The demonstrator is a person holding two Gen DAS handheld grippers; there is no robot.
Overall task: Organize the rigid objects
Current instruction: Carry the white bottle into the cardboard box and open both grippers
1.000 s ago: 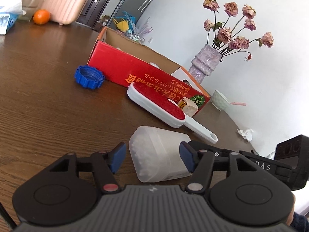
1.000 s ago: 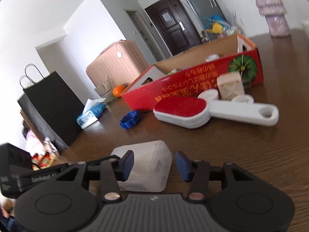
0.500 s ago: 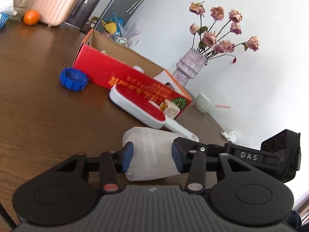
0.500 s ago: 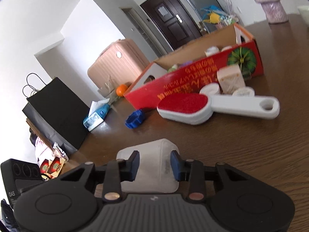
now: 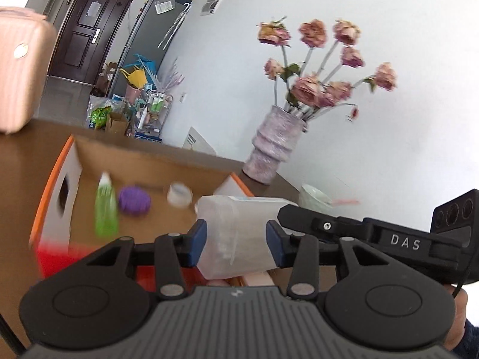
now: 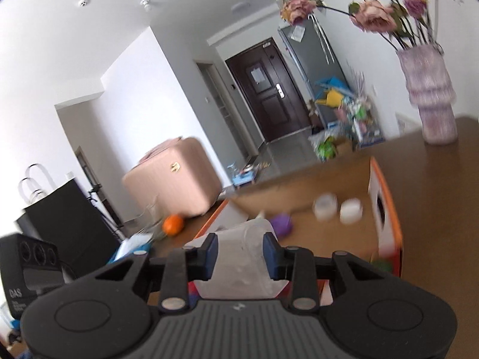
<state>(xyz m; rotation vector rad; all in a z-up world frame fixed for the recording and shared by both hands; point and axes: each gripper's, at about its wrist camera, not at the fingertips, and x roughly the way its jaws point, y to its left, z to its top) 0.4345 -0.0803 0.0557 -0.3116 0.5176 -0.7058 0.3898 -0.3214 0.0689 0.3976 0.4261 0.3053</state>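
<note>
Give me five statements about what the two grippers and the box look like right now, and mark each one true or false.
1. Both grippers grip the same white plastic jug. True: the left gripper and the right gripper each have their pads on it.
2. The jug rests on the table. False: it is held up over the cardboard box.
3. A green bottle lies in the box. True.
4. The box holds an orange. False: the orange sits on the table outside it.
5. A purple ball sits beside the green bottle. True.
</note>
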